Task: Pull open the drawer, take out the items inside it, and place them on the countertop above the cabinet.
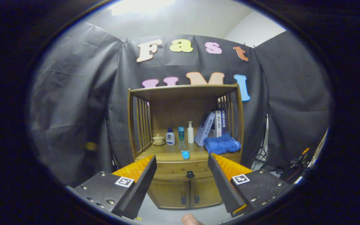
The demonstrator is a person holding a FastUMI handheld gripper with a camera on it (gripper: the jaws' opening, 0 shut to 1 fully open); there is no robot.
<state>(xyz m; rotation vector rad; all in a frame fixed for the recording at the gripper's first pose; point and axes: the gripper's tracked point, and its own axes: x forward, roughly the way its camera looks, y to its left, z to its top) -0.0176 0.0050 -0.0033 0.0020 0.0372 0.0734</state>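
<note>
So here's where I'm at: my gripper (pixel 182 175) is spread wide, holding nothing and touching nothing, aimed straight at the wooden cabinet (pixel 184 147). The drawer (pixel 183 172) sits dead ahead, framed right in the gap between the two fingers and a good way beyond their tips, with its dark round knob (pixel 190 174) pretty much centred on my line. Its front runs side to side across my approach, flush with the cabinet as far as I can tell, so it looks closed. On the countertop (pixel 164 153) above it, near the front edge and just over the knob, lies a small blue thing (pixel 185 154), maybe a little tube or cap, hard to call. Further back there's a lidded tea cup (pixel 158 139) towards the left rails, three small bottles (pixel 180 134) in a row mid-shelf, some books (pixel 212 125) leaning at the back right and a folded blue towel (pixel 222 144) at the right edge. Honestly a shut drawer with stuff on top fits either contents waiting inside or everything out and the drawer pushed back. Can't see inside, so no idea.
</note>
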